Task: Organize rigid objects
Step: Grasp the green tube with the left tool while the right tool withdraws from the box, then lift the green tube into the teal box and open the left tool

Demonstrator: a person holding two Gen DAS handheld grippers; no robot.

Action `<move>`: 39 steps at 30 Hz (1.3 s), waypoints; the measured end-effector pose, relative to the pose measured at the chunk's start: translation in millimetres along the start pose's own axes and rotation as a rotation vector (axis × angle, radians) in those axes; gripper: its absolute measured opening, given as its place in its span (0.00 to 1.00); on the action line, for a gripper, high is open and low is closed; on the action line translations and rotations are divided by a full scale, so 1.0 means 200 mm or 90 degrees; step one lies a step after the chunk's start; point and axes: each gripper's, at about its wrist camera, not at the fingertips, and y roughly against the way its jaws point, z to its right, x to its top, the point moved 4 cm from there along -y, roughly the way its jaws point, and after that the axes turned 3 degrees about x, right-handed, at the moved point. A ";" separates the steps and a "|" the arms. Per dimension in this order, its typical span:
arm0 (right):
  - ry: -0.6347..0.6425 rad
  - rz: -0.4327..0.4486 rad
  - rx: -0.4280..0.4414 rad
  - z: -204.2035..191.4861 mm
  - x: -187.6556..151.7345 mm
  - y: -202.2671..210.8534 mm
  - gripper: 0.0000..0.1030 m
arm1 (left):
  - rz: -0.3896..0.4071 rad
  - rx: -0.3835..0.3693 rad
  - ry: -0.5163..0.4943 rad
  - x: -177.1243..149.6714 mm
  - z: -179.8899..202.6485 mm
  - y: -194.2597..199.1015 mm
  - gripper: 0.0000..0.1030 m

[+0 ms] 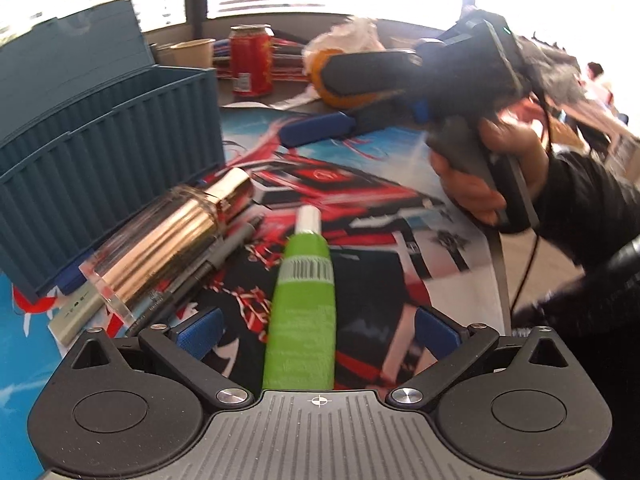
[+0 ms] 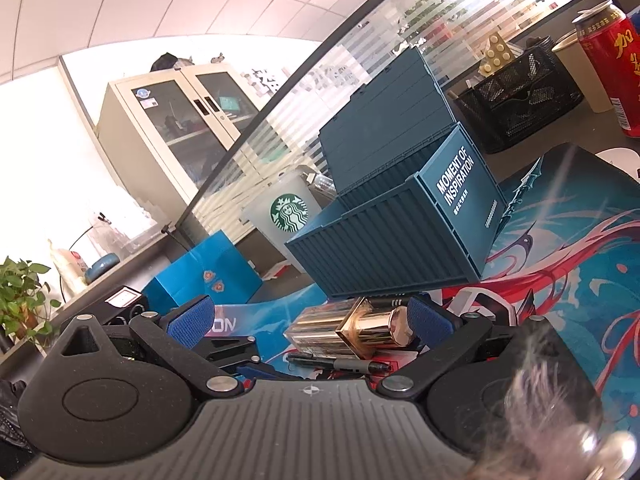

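A green tube (image 1: 304, 304) with a white cap lies on the printed mat between the fingers of my left gripper (image 1: 316, 330), which is open around it, not touching. A gold bottle (image 1: 168, 236) lies left of the tube beside a grey pen (image 1: 208, 264), against the blue container box (image 1: 112, 140). My right gripper (image 2: 310, 326) is open; the gold bottle (image 2: 352, 330) lies just ahead of it between its fingers, the pen (image 2: 340, 364) below, the box (image 2: 404, 232) beyond. The right gripper (image 1: 340, 98) also shows in the left wrist view, held above the mat.
A red can (image 1: 251, 60) and a paper cup (image 1: 192, 53) stand at the back, with an orange object (image 1: 320, 72) near a white bag. A Starbucks cup (image 2: 286, 212), a blue paper bag (image 2: 204, 268) and a black mesh basket (image 2: 520, 100) stand around the box.
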 end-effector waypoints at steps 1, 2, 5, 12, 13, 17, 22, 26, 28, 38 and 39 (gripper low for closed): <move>-0.001 0.002 0.000 0.00 0.00 0.00 1.00 | 0.001 0.012 -0.003 0.00 0.00 0.00 0.93; -0.001 0.003 0.000 0.00 0.00 0.00 1.00 | 0.000 0.018 -0.008 0.02 0.00 -0.01 0.88; -0.001 0.006 0.004 0.00 0.00 0.01 1.00 | 0.008 0.034 -0.015 0.05 0.03 0.00 0.55; -0.004 0.019 0.012 0.00 0.01 0.02 1.00 | 0.001 0.083 0.008 0.09 0.05 -0.02 0.30; -0.004 0.023 0.014 0.00 0.01 0.03 1.00 | 0.003 0.089 0.007 0.09 0.06 -0.03 0.30; -0.005 0.030 0.021 0.00 0.01 0.04 1.00 | 0.005 0.101 0.028 0.10 0.07 -0.04 0.29; -0.006 0.035 0.031 0.00 0.01 0.05 1.00 | 0.010 0.109 0.006 0.13 0.08 -0.02 0.29; -0.010 0.043 0.041 0.00 0.02 0.07 1.00 | 0.019 0.115 -0.007 0.19 0.07 0.03 0.29; -0.014 0.047 0.046 0.01 0.02 0.07 1.00 | 0.027 0.129 -0.019 0.22 0.06 0.06 0.29; -0.011 0.050 0.058 0.00 0.02 0.08 1.00 | 0.071 0.188 -0.032 0.39 -0.07 0.22 0.29; -0.013 0.051 0.061 0.00 0.02 0.08 1.00 | 0.074 0.194 -0.035 0.42 -0.09 0.24 0.29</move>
